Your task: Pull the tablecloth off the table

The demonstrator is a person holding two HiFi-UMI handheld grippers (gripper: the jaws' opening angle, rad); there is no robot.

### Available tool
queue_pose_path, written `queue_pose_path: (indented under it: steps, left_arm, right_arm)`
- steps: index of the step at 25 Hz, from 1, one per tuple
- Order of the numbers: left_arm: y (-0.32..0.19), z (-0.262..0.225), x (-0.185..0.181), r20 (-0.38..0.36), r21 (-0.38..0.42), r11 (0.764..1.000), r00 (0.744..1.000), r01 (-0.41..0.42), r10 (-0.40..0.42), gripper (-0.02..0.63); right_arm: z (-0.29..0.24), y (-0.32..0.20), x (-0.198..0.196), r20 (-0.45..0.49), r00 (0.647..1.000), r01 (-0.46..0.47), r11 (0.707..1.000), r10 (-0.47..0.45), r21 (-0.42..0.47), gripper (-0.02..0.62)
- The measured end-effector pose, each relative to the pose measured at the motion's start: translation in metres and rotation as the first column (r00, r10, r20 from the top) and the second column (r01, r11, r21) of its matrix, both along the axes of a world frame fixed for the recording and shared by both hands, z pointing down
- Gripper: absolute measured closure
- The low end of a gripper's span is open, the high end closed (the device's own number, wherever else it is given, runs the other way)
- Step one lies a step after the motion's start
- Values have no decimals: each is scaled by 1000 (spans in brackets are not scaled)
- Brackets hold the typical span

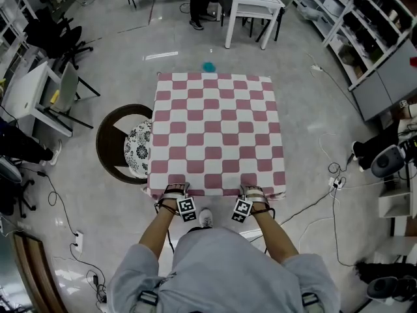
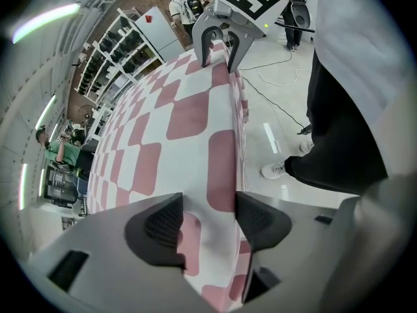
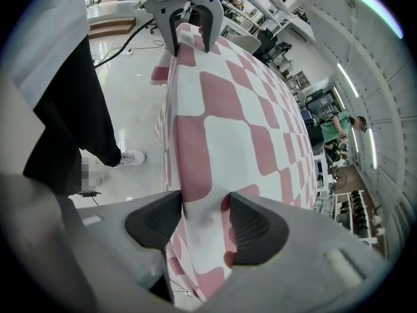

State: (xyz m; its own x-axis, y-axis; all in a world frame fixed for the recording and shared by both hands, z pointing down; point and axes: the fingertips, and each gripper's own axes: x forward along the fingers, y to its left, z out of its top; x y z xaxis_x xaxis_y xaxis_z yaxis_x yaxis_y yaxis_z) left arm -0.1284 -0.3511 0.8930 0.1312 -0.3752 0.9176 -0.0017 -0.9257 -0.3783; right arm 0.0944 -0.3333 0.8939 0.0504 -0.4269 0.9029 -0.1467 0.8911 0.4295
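Note:
A pink-and-white checked tablecloth (image 1: 215, 135) covers a square table and hangs over its near edge. My left gripper (image 1: 174, 190) sits at the near edge towards the left corner, and my right gripper (image 1: 253, 191) towards the right corner. In the left gripper view the left gripper (image 2: 208, 217) stands open astride the cloth's (image 2: 195, 116) edge fold, and the cloth fills the gap. The right gripper (image 3: 205, 217) straddles the same edge of the cloth (image 3: 228, 109), its jaws wide and the fold between the pads. Each gripper shows far off in the other's view: the right (image 2: 216, 47), the left (image 3: 189, 34).
A round dark stool (image 1: 107, 142) with a patterned cushion (image 1: 137, 147) stands close to the table's left side. A white table (image 1: 251, 5) is at the back, shelves (image 1: 371, 38) line the right, and cables (image 1: 329, 191) lie on the floor at the right. A teal object (image 1: 208, 66) lies beyond the far edge.

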Motion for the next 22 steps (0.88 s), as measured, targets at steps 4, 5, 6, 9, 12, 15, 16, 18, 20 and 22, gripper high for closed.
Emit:
queue_pose_path:
  steps: [4,5,6,9,12,15,16,18,20,22]
  left_arm:
    - [0,-5,1,-2,24,1000,1000,16,-16,398]
    - [-1,-7,1,-3,29,999,1000,19,-19,410]
    - [-2,-9,0,-5,35,999,1000,21,-21,422]
    - [2,-10,-1,-19,46,998,999,36,-35,460]
    - [15,-10,0,-29,56,997,998,56,-55,503]
    - [23,-13,1,-39,72,994,996,82,-79,549]
    - [31,-13,1,-44,79,993,995,91,-87,566]
    - [61,-9,0,-53,90,991,994,104,-100,592]
    - [92,-3,-1,-53,86,991,993,107,-103,597]
    - [100,2,1,-47,76,991,993,112,-109,597]
  right_arm:
    - [-6,-1,3,-29,1000,6,1000,-6,25,399]
    - [-8,-2,4,-30,1000,8,1000,-7,30,411]
    - [-10,-3,4,-29,1000,10,999,-9,34,425]
    - [-11,2,3,-19,1000,11,999,-10,46,463]
    - [-10,14,5,-8,1000,0,998,0,56,495]
    - [-12,23,7,-3,1000,-11,998,11,65,524]
    - [-12,32,7,0,1000,-14,998,14,67,532]
    - [-6,66,4,7,1000,-18,998,18,61,543]
    - [1,101,2,9,1000,-17,999,17,48,570]
    - [6,111,4,15,1000,-16,999,16,39,583]
